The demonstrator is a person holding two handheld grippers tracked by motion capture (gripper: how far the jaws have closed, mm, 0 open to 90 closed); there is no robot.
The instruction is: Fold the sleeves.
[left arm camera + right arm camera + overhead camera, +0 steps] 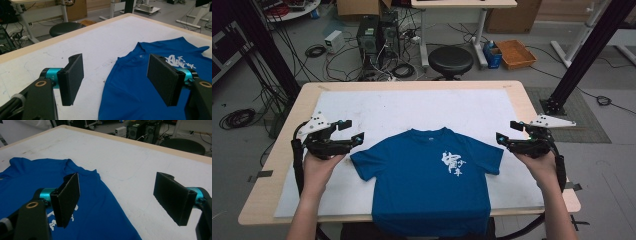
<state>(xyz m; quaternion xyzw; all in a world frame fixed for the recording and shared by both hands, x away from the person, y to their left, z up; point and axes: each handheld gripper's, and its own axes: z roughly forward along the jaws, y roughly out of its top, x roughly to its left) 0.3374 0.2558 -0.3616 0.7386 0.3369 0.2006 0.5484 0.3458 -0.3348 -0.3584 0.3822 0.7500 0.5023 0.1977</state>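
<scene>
Your blue short-sleeved cotton T-shirt (429,180) with white print lies flat on the white table cover (377,110), its hem hanging over the near edge. Your left gripper (349,132) hovers just beside the left sleeve, jaws spread, holding nothing. Your right gripper (504,132) hovers just beside the right sleeve, jaws likewise spread and empty.

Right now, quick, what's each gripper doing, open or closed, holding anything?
Left gripper: open, holding nothing, beside the blue T-shirt sleeve.
Right gripper: open, holding nothing, by the other sleeve.
</scene>
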